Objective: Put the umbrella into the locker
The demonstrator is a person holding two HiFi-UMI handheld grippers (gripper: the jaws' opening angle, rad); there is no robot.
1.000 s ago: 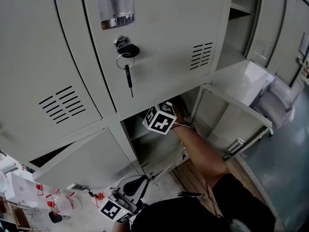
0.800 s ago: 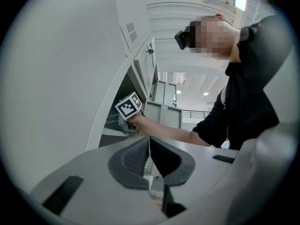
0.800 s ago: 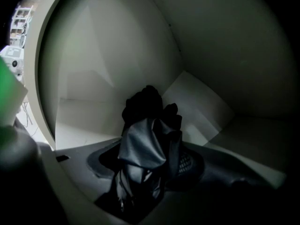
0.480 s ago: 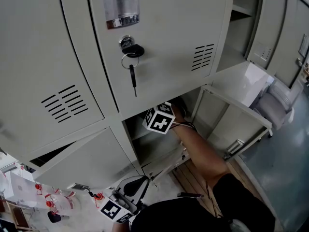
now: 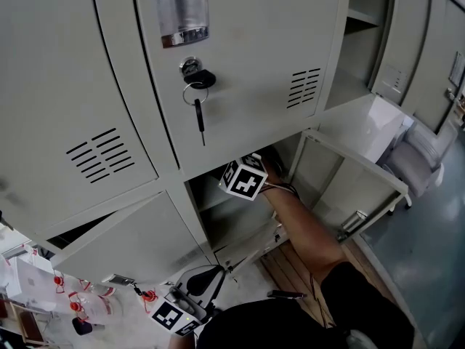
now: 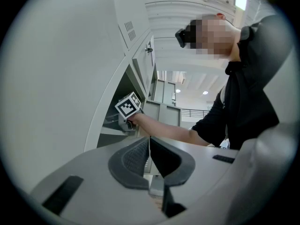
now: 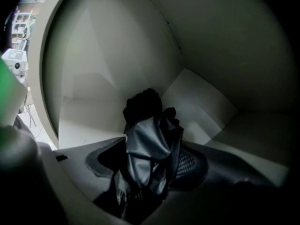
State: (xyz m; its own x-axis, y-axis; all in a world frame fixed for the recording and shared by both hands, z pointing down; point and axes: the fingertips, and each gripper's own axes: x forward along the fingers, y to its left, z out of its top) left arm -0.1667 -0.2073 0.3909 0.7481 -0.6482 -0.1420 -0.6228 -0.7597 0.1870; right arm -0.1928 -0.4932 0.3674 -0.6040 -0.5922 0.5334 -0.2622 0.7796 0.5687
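Quick update: the right claw [image 7: 150, 159] has just been opening its jaws, and they now stand wide. The umbrella [image 7: 149, 142] sits between them as a folded bundle of dark grey fabric. The mesh pad [image 7: 190, 165] on the right side shows bare next to the cloth, so to me it reads as let go, not squeezed.

The umbrella is inside the locker [image 7: 89, 83], in the open lower compartment under the door with the key [image 5: 197, 115] hanging in it. In the head view only the claw's marker cube [image 5: 243, 179] and the forearm [image 5: 305, 227] show at the mouth of that compartment. The jaws and the umbrella are out of sight inside. In the right gripper view the umbrella's far end points toward the back corner and its near end lies in the claw. I can't tell for sure whether all of it rests on the locker floor.

The left claw [image 6: 148, 144] is pinched together with nothing in it. It sits low at the near edge of the head view, well apart from the opening.

For the task, I'd say the placing is basically done. What's left is backing the right claw out. The loose folds look like they could snag on a pad and drag the umbrella back out, so it should come straight back. After that, maybe the open door [image 5: 360, 177] on the right.
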